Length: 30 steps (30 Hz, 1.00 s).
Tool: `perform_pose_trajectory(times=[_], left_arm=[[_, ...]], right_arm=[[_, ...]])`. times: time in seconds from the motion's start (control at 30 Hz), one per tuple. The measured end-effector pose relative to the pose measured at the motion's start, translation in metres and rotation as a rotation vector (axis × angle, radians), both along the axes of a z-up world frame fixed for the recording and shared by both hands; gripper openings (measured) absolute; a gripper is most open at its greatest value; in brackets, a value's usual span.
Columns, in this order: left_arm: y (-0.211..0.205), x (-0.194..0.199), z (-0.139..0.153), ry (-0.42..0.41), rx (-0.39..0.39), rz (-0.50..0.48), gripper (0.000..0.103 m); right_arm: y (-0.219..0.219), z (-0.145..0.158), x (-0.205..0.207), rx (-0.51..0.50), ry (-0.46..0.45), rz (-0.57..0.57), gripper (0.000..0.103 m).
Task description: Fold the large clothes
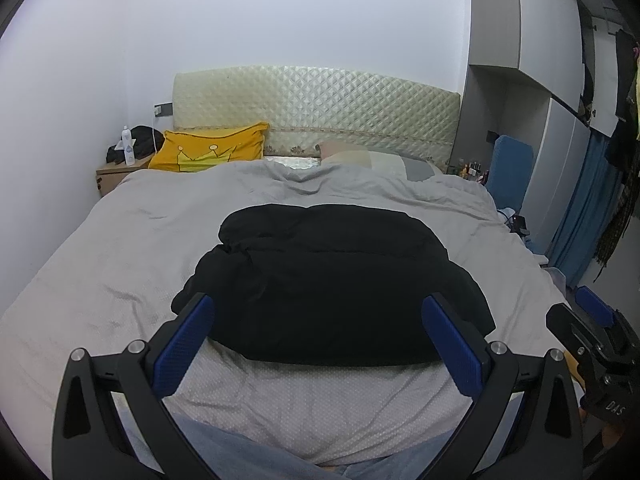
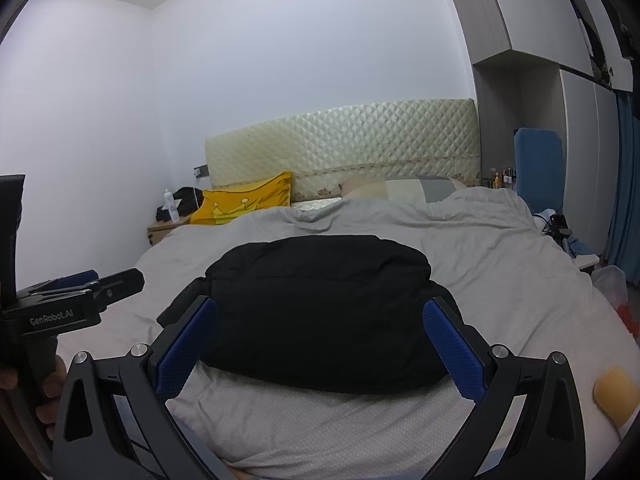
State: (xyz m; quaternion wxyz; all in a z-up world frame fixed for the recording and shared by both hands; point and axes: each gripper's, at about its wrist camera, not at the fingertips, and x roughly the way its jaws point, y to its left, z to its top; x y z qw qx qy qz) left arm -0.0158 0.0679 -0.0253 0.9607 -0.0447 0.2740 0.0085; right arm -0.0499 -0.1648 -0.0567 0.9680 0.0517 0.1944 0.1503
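- Black padded coat (image 1: 328, 280) lies folded into a compact bundle on the grey-covered bed (image 1: 120, 264); folding looks nearly done.
- Left hand-held gripper (image 1: 318, 330) and right hand-held gripper (image 2: 320, 332) both spread wide, empty.

- A bed (image 1: 100, 272) is covered by a wrinkled grey sheet, backed by a quilted cream headboard (image 1: 316, 108).
- A black garment (image 1: 332, 280), folded into a thick bundle, is laid on the middle of the sheet.
- A yellow pillow (image 1: 208, 150) is propped at the head, left side.
- A pale patchwork pillow (image 1: 376, 162) is laid at the head, right of centre.
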Motion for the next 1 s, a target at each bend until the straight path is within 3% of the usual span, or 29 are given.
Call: perform_pose_trajectory(times=[1.0], left_arm=[[-0.0038,-0.0037,0.0029,0.000,-0.005,-0.002,0.103]], right_arm=[[0.0035,-0.0005,0.0016,-0.008,0.001,-0.006,0.103]])
